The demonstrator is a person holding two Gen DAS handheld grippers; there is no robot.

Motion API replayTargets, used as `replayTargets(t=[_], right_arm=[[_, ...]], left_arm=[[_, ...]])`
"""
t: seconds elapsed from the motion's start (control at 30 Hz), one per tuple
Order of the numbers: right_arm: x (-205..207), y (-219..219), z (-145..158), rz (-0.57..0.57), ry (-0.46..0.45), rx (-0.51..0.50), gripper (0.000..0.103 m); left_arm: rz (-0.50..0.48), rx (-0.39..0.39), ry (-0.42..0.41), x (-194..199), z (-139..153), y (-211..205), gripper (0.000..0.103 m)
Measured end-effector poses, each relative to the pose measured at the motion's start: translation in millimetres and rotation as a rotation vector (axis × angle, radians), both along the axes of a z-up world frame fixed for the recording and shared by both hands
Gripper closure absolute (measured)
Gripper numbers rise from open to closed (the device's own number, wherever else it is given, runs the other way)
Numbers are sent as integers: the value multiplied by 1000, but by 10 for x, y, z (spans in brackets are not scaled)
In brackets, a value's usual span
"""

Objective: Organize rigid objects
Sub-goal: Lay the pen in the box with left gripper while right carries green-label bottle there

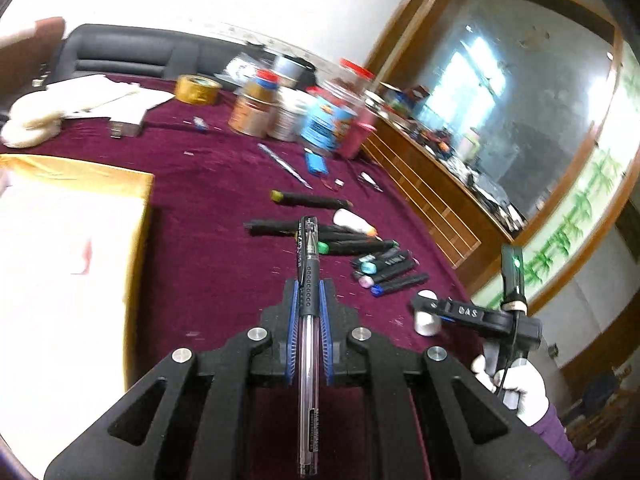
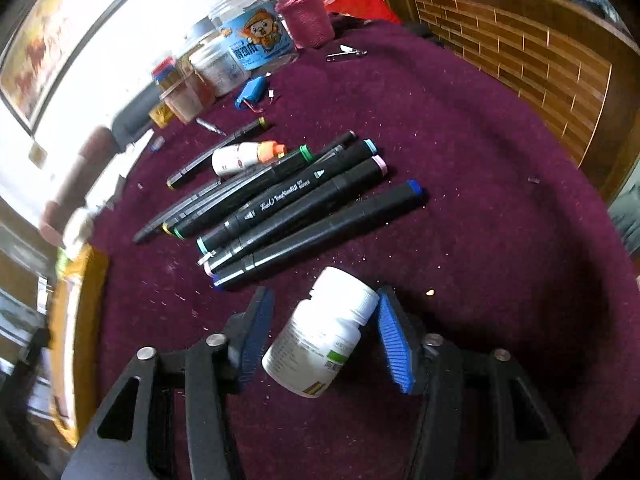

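**Pen gripped on the left, pill bottle between the right jaws**

Our left gripper (image 1: 310,300) is clamped on a pen (image 1: 309,320), which runs lengthwise between the blue pads; its capped black end sticks out past the fingertips and its clear barrel runs back toward the camera. The pen is lifted clear of the maroon cloth (image 1: 208,216).

Our right gripper (image 2: 324,316) stands spread around a white bottle (image 2: 320,332) that lies tilted on the cloth, cap end away from us. The right pad (image 2: 394,344) sits against or just beside the cap; the left pad (image 2: 254,336) stands apart from the bottle's body. We cannot tell whether the right pad truly touches. In the left view a white-gloved hand (image 1: 516,384) holds this gripper.

Just beyond the bottle lies a row of black markers (image 2: 288,204), side by side, with green, teal, pink and blue caps. A small white bottle with an orange cap (image 2: 244,156) lies beside them. Jars and tins (image 2: 256,40) crowd the far edge of the cloth, and a yellow box (image 1: 80,176) sits at the left.
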State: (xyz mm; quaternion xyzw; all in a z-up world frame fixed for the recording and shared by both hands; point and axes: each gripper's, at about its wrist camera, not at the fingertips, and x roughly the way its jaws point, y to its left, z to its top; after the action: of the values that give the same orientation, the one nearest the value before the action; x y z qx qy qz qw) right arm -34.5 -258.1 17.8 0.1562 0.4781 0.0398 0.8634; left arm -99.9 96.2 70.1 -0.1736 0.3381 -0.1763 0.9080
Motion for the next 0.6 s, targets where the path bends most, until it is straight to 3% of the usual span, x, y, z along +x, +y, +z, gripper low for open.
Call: replayTargets(t=[0.1,0.3,0.47,0.6], right_arm=[[-27,34,32,7,0,-5,74],[-108,221,265,97,-33,95,75],[-64,788,541,272,-79,217,75],[33,1514,668,435,-48,299,75]], left_arm=[[59,-10,1,-61,46,332,95],[210,9,20,-96,87,1095,95],[285,26,55,-15,28,1501,95],[295,38,101,170,-66,1704,95]])
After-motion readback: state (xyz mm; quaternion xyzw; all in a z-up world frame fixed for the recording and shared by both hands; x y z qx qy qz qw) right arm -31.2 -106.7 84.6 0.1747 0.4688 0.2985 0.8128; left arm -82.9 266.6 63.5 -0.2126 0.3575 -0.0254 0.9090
